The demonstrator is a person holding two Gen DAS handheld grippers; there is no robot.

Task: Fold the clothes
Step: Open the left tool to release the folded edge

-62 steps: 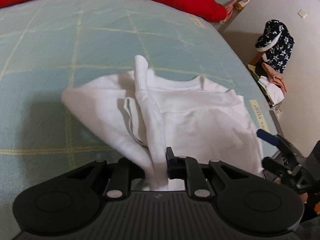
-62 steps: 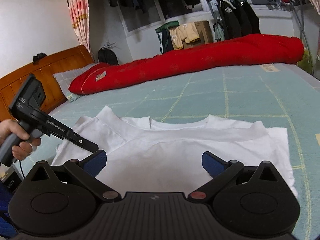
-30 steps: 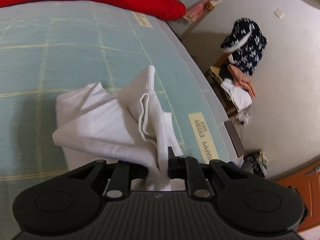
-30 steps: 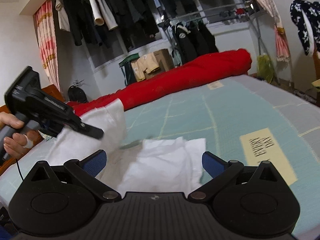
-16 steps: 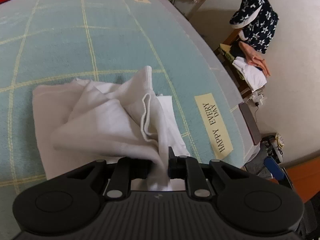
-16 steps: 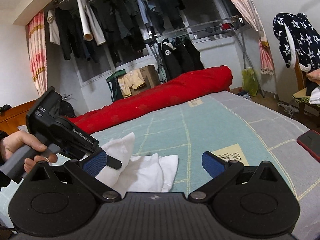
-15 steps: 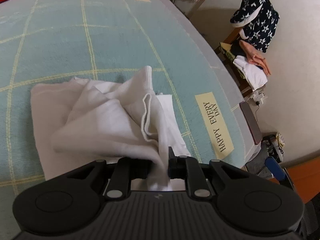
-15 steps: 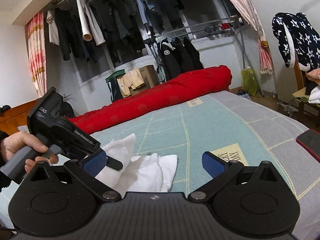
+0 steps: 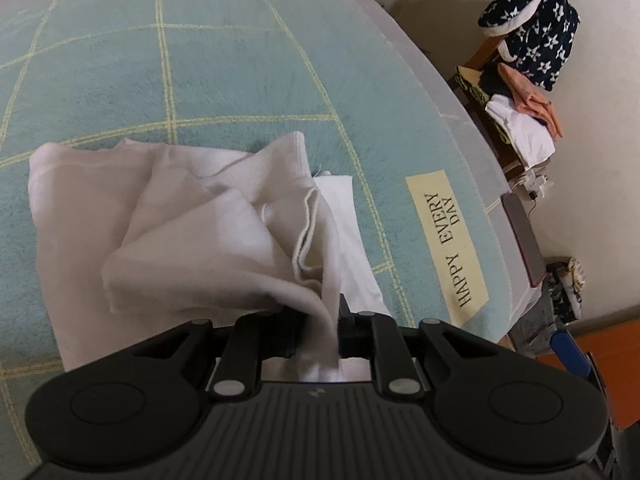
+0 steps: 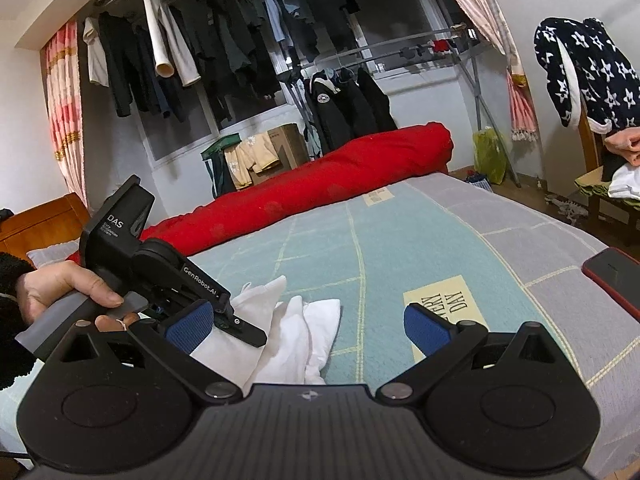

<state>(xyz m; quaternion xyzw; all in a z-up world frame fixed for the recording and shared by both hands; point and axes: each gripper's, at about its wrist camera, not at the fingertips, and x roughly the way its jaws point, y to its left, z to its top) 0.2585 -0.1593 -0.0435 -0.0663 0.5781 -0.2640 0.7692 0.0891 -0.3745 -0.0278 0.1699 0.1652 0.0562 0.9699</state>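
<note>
A white T-shirt (image 9: 208, 240) lies bunched and partly folded on the pale green bed cover (image 9: 224, 72). My left gripper (image 9: 320, 320) is shut on a gathered fold of it, holding that fold just above the rest of the cloth. In the right wrist view the T-shirt (image 10: 296, 332) shows as a small white heap, and the left gripper (image 10: 244, 328), held by a hand (image 10: 68, 292), pinches its near edge. My right gripper (image 10: 308, 324) hangs open above the bed beside the heap, with nothing between its blue pads (image 10: 424, 328).
A rolled red quilt (image 10: 320, 192) lies along the far side of the bed. A red phone (image 10: 616, 276) rests near the bed's right edge. A chair with a star-patterned garment (image 9: 532, 24) and stacked clothes (image 9: 520, 128) stands beside the bed. Dark clothes (image 10: 240, 40) hang on a rack behind.
The left gripper has carried the held part of the T-shirt across onto the rest, turning the spread shirt into a bunched heap. The right gripper has lifted and stayed open.
</note>
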